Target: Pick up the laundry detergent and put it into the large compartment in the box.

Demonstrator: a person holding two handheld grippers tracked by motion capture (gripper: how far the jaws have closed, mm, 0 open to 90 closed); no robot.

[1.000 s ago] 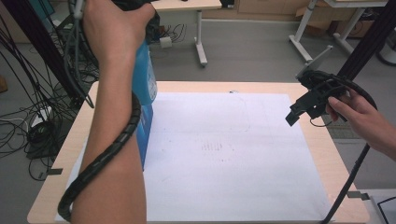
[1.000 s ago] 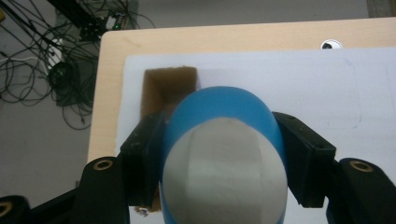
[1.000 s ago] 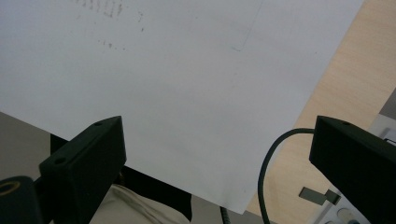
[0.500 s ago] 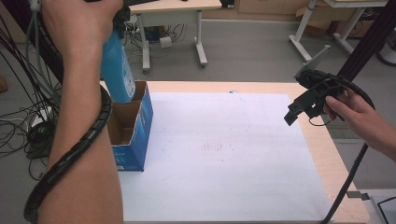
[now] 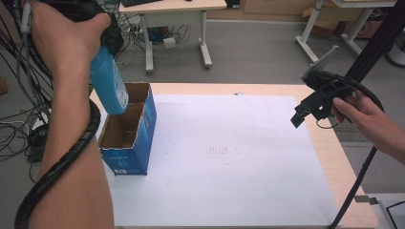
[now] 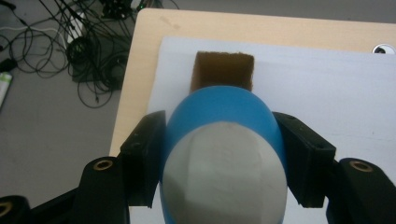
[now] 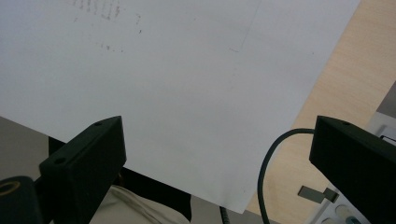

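My left gripper (image 6: 220, 126) is shut on a blue bottle (image 6: 219, 105) with a pale grey cap (image 6: 224, 177), one jaw on each side just under the cap. In the high view the bottle (image 5: 109, 90) hangs upright with its base at the top of an open blue cardboard box (image 5: 128, 160). That box has two brown compartments, and the far one (image 6: 223, 72) shows past the bottle. Over the table's right edge my right gripper (image 5: 305, 112) is held in a hand. Its jaws stand open (image 7: 219, 172) with nothing between them.
A white sheet (image 5: 229, 157) covers most of the wooden table (image 5: 267, 88). A black cable (image 7: 266, 172) trails from the right gripper. Tangled cables (image 5: 19, 124) lie on the floor left of the table. Desks with white legs (image 5: 174, 28) stand beyond it.
My left arm has swung to the left with the bottle, uncovering the box. The right gripper has stayed where it was.
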